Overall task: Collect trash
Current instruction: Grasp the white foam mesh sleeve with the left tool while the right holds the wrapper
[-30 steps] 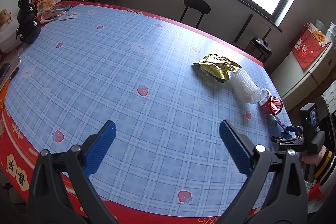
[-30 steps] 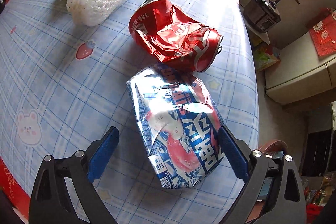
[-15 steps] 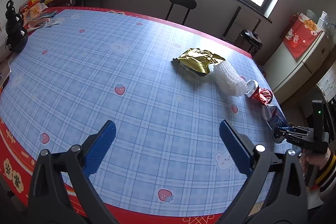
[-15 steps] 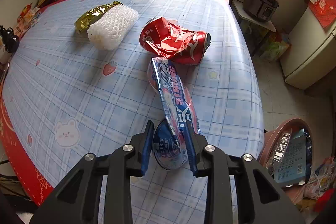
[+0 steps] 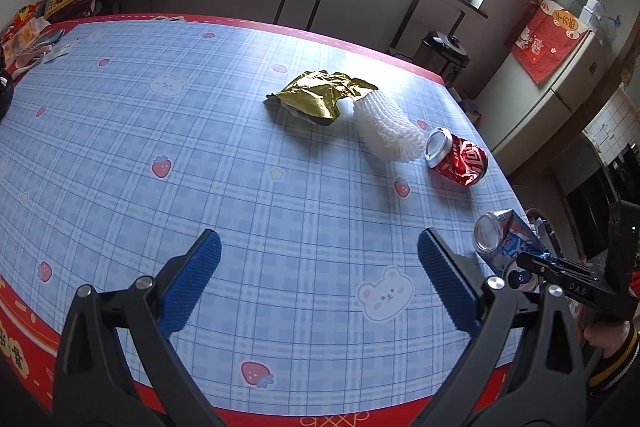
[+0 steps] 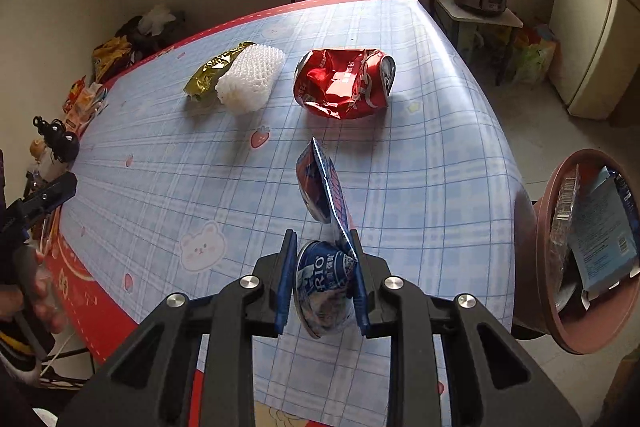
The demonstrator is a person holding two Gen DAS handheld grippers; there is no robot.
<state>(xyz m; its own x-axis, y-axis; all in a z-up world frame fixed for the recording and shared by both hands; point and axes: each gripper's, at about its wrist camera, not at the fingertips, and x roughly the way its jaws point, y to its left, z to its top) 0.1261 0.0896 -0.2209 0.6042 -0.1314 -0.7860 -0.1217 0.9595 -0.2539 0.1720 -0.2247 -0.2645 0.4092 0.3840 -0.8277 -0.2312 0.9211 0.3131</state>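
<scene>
So the right gripper [image 6: 322, 281] is clamped on a squashed blue can [image 6: 324, 227], lifted clear of the table [image 6: 440, 187], with the flattened end sticking up out of the jaws. The brown bin [image 6: 548, 267] sits just off the table's right edge, right next to the can, and it already has a few packets in it, so I'd say a bit of the job is behind us. This can looks like it's on its way over there, not dropped in yet.

Left gripper [image 5: 320, 291] is wide open, nothing in it, hanging over the near side of the table [image 5: 240, 187].

What's left, going by the table: the crushed red can [image 6: 344, 85] lying on its side, farther from the bin than the blue one; the white foam net [image 6: 250, 79] just beside it on the side away from the bin; and the gold wrapper [image 6: 210, 73] touching the foam, farthest from the bin of the lot. So three pieces to go after this one, roughly a third to halfway done I reckon. The stuff piled at the far corner of the table, can't tell if that counts as trash.
</scene>
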